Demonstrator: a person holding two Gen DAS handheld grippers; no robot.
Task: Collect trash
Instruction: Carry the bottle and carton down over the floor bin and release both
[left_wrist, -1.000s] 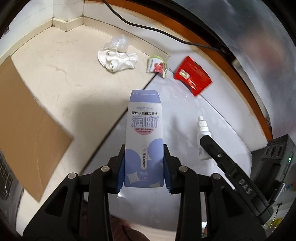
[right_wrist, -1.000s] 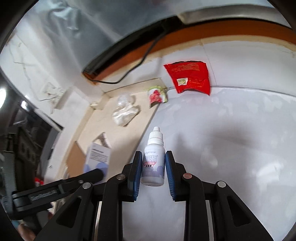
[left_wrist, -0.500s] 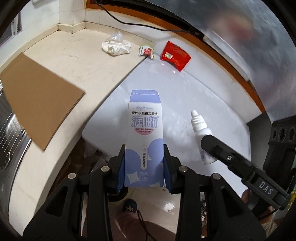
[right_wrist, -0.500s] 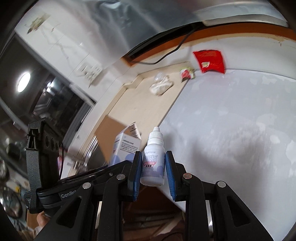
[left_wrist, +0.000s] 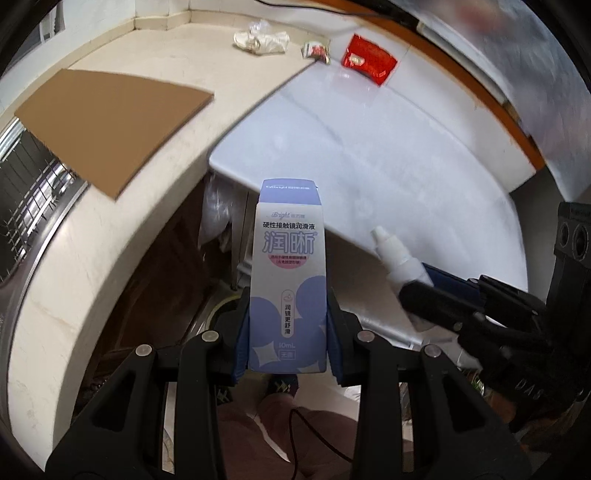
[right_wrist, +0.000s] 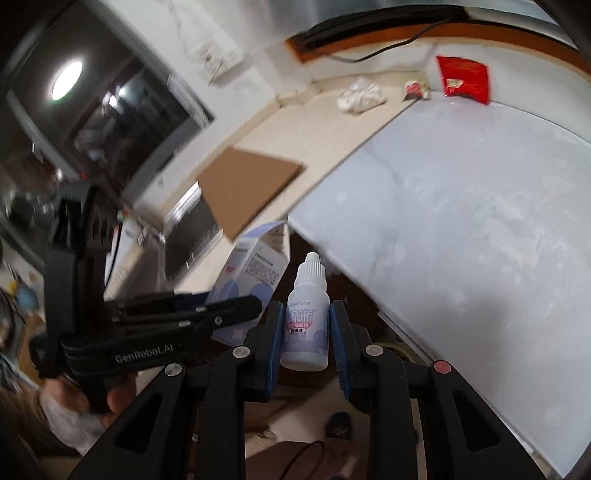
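My left gripper (left_wrist: 288, 332) is shut on a white and purple carton box (left_wrist: 288, 273), held upright past the counter's front edge, above the floor. My right gripper (right_wrist: 304, 339) is shut on a small white dropper bottle (right_wrist: 306, 325), also held off the counter. The bottle (left_wrist: 395, 254) shows at the right of the left wrist view, and the box (right_wrist: 251, 269) shows left of the bottle in the right wrist view. On the far counter lie a red packet (left_wrist: 369, 64), a small crumpled wrapper (left_wrist: 314, 50) and a white crumpled tissue (left_wrist: 262, 38).
A brown cardboard sheet (left_wrist: 110, 122) lies on the beige counter (left_wrist: 74, 258) at the left, over a metal sink rim (left_wrist: 33, 199). A white surface (left_wrist: 369, 147) fills the right side. The dark space under the counter (left_wrist: 166, 277) and the person's legs (left_wrist: 303, 435) are below.
Both grippers have pulled back from the counter and away from the trash, still holding the box and the bottle. The counter's front edge and the floor below have come into view.
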